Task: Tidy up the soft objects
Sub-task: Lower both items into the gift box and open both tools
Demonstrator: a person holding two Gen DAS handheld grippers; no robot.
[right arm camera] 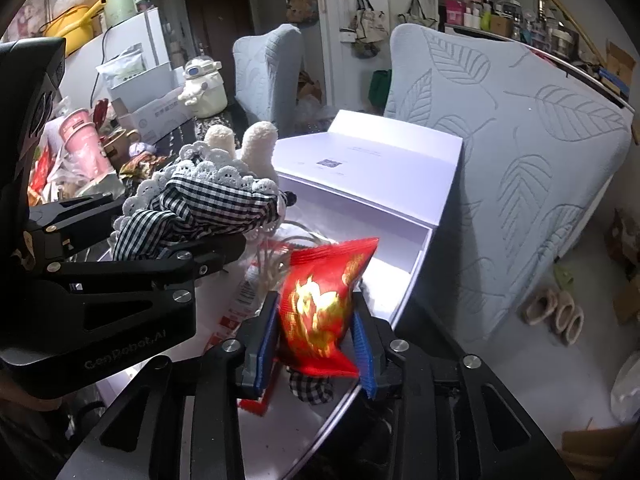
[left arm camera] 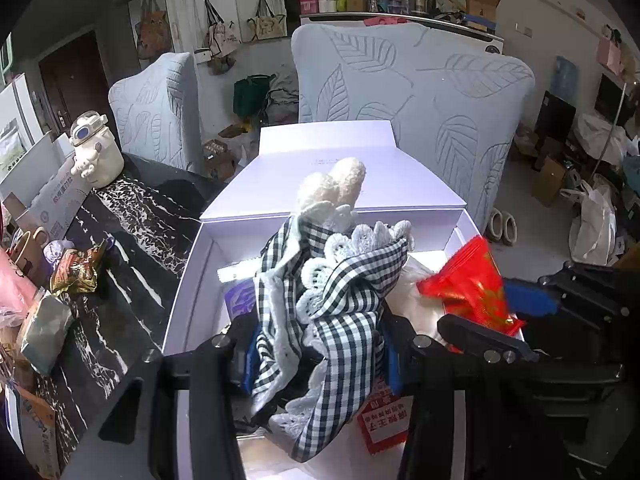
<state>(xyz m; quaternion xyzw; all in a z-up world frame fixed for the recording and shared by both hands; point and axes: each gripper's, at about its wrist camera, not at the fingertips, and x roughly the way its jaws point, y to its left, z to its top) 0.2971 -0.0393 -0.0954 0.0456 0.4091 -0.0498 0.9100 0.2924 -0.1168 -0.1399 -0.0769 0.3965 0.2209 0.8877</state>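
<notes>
Both grippers hung over the open box (left arm camera: 192,280), the left gripper (left arm camera: 316,344) clamping the doll (left arm camera: 332,280), the right gripper (right arm camera: 316,344) gripping the red packet (right arm camera: 320,304) just beside it

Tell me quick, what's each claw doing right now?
Left gripper: closed on the checked cloth toy.
Right gripper: red snack packet between its pads; grip cannot be told.
</notes>
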